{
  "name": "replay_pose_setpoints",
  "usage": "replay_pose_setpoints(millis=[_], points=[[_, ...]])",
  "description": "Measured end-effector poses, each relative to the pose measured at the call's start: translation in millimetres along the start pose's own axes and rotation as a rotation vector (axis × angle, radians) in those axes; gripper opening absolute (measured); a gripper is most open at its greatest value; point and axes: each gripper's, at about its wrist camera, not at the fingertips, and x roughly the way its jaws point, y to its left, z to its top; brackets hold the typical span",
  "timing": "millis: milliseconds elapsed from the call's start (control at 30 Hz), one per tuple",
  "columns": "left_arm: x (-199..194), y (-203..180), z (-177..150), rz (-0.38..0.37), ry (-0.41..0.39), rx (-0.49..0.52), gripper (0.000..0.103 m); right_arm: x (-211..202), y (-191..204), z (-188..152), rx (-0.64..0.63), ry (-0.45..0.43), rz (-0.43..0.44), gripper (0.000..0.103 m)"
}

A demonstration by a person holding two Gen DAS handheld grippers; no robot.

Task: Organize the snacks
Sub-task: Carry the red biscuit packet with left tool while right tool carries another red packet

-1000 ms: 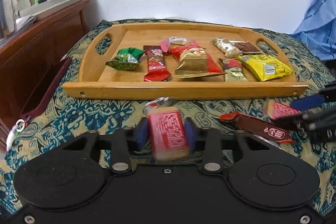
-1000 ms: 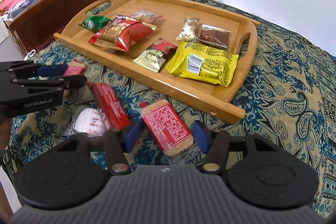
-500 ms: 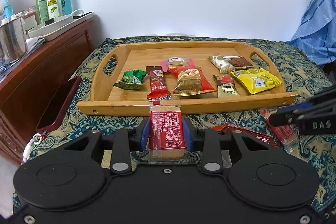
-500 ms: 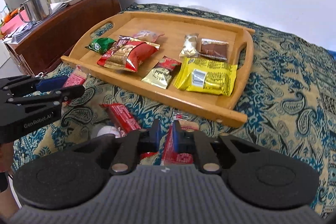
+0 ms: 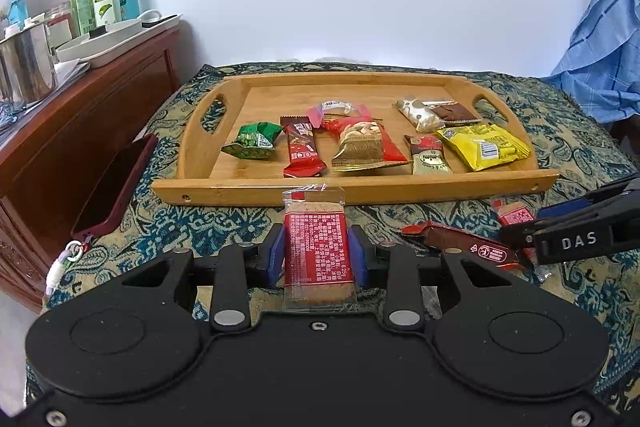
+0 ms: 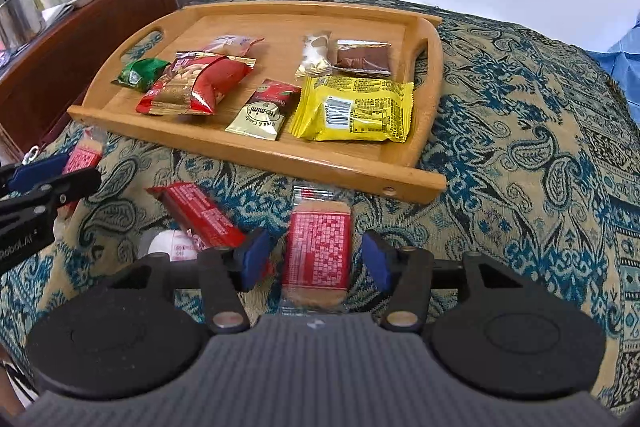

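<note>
A: Since the earlier frames, what has been changed?

B: Half a second ago the right gripper (image 6: 316, 257) was seen with its jaws nearly together; now they are spread wide, and a red biscuit pack (image 6: 318, 253) lies between them untouched. The left gripper (image 5: 316, 257) has been carried higher and back from the tray (image 5: 352, 183), so more of the wall is taken in.

A: And the left jaws?

B: They are clamped on a second biscuit pack (image 5: 316, 247), pinched across its narrow sides, with the long axis pointing forward at the tray. It is judged that the pack is held this way so it can be slid over the near rim lengthwise and laid in line with the others.

A: Where are the snacks kept?

B: Seven or so are already laid in the tray: a green pouch (image 5: 252, 143), a red bar (image 5: 302, 151), a nut bag (image 5: 366, 147), a yellow bag (image 6: 354, 109) and smaller packets behind. Outside it, on the patterned cloth (image 6: 520, 131), a long red bar (image 6: 198, 215) and a white round packet (image 6: 172, 247) lie just left of the right gripper.

A: What is left to be done?

B: The held pack has yet to be set in the tray. For the right side, the jaws are placed astride their pack, so closing seems the next need; the clear wrapper ends may slip if gripped too near the edge.
</note>
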Motion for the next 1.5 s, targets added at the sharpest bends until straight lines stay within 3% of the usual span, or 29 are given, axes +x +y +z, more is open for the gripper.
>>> replay_pose_setpoints(millis=[67, 100, 167, 667, 1067, 1500], points=[[1, 0, 0, -0.002, 0.002, -0.001, 0.032, 3, 2, -1, -0.006, 0.009, 0.001, 0.066], [1, 0, 0, -0.001, 0.002, -0.002, 0.032, 4, 3, -1, -0.007, 0.013, 0.000, 0.051], [2, 0, 1, -0.002, 0.003, -0.008, 0.032, 3, 5, -2, -0.006, 0.001, -0.008, 0.037], [-3, 6, 25, -0.015, -0.027, -0.042, 0.032, -33, 6, 0, 0.125, -0.139, 0.131, 0.037], [8, 16, 74, -0.014, -0.067, -0.069, 0.032, -42, -10, 50, 0.317, -0.339, 0.214, 0.037], [40, 29, 115, -0.008, -0.059, -0.091, 0.032, -12, 13, 90, 0.272, -0.403, 0.217, 0.037]])
